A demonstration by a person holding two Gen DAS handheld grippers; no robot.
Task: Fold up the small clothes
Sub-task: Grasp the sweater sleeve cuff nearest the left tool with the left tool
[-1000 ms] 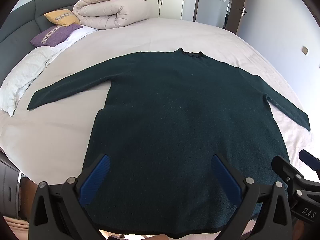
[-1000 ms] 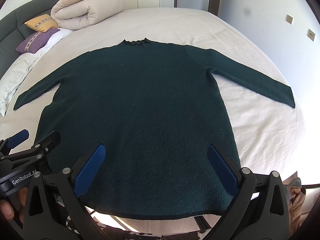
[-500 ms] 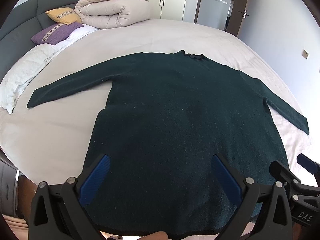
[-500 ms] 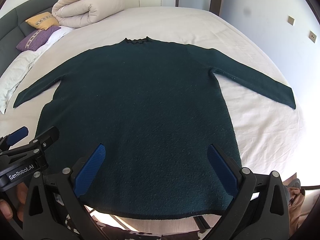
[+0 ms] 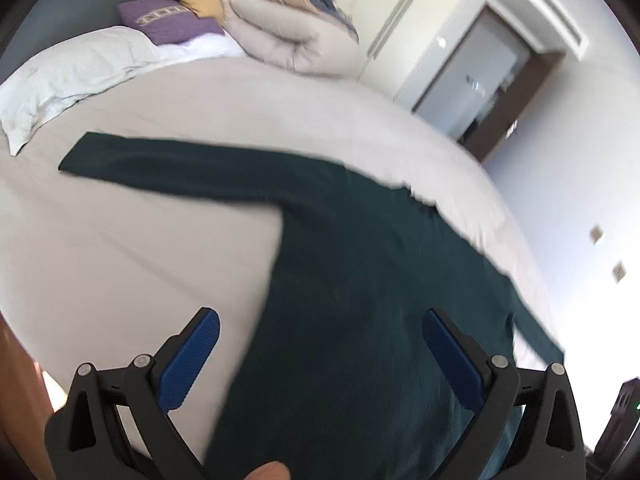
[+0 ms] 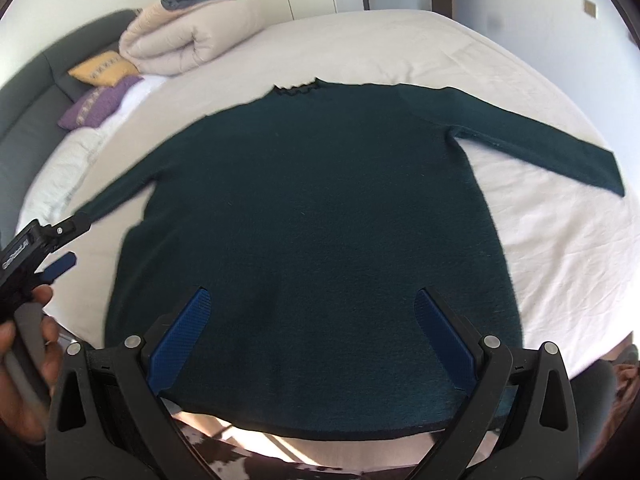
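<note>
A dark green long-sleeved sweater lies flat on the bed, sleeves spread, collar at the far side. It also shows in the left wrist view, blurred and tilted. My left gripper is open and empty above the sweater's left side near the hem. It also shows at the left edge of the right wrist view, held in a hand. My right gripper is open and empty above the lower middle of the sweater.
The bed has a pale sheet. A rolled beige duvet, yellow and purple cushions and white pillows lie at the head. A doorway and wardrobe doors stand beyond. The bed's near edge runs under the hem.
The left gripper has swung left and tilted, so its view now centres on the left sleeve and side. The right gripper has shifted slightly. The sweater has not moved.
</note>
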